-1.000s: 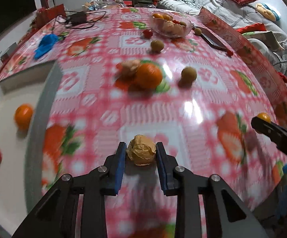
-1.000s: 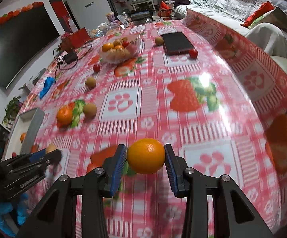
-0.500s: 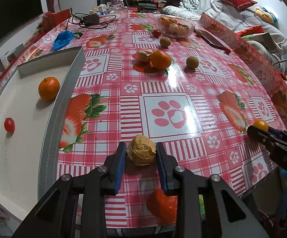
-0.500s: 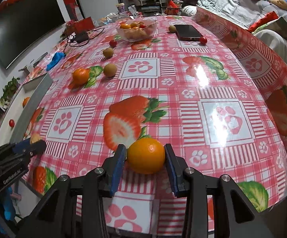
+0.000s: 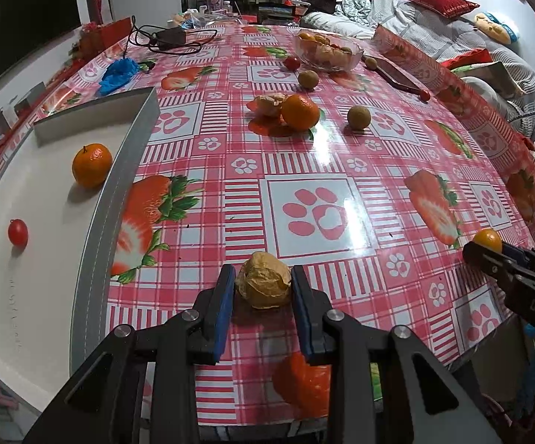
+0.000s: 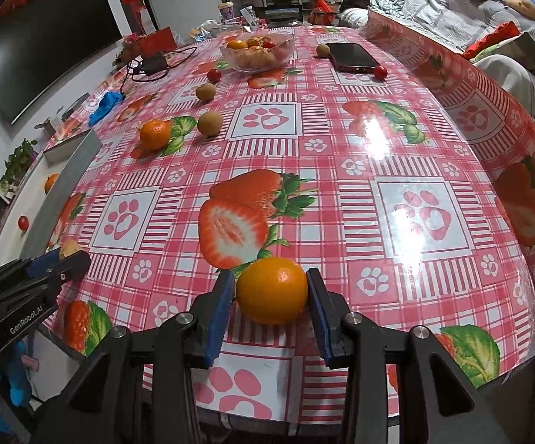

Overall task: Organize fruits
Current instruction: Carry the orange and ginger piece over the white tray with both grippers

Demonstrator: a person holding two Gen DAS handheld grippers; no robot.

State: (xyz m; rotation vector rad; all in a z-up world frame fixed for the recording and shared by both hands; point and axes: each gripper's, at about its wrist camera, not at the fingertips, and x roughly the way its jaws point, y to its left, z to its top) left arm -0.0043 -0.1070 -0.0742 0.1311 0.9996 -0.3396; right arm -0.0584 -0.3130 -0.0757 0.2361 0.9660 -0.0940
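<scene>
We're seeing a tan, papery-husked fruit (image 5: 264, 284), prob. a groundcherry, sitting pinched betw. blue pads above the near table edge. A smooth orange (image 6: 271, 290) is hanging clamped likewise. In the white tray (image 5: 45, 259) an orange w/ green stem (image 5: 92, 165) and a cherry tomato (image 5: 17, 232) are lying well apart. The glass bowl (image 5: 328, 53) at the far end is holding mixed fruit.

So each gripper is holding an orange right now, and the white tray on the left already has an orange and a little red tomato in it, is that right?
Not quite. Only the right gripper holds an orange. The left wrist view shows the left gripper holding a papery tan husked fruit. The tray does hold an orange and tomato.
</scene>
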